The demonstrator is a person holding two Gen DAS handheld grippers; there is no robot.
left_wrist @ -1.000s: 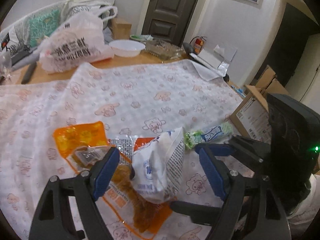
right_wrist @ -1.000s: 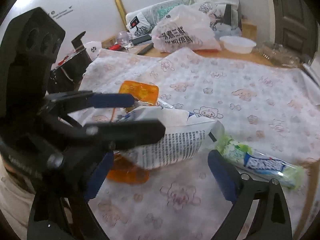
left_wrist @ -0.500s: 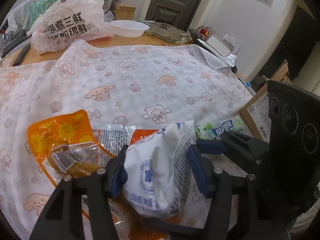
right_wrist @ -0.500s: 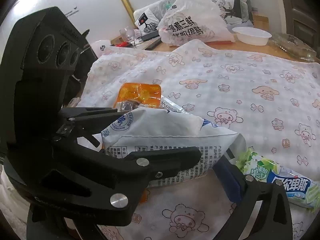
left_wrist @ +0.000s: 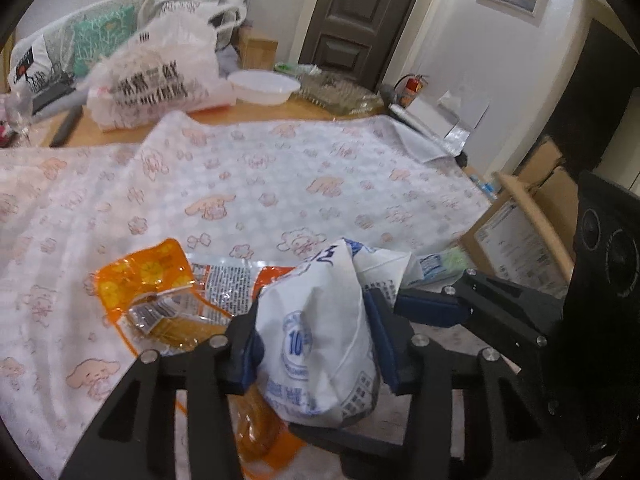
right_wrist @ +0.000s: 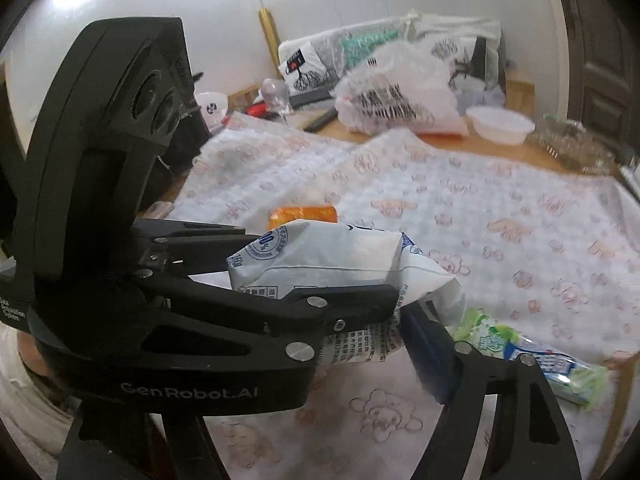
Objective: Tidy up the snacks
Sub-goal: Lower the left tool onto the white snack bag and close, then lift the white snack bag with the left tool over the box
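While the left claw (left_wrist: 316,344) is clamped on the white snack bag (left_wrist: 320,340), lifted off the tabletop (left_wrist: 280,184), sorting looks barely started: orange packet (left_wrist: 148,276) and green candy pack (right_wrist: 532,356) lie loose. Right claw (right_wrist: 404,320) looks wide open beside the bag, though its left finger is hidden
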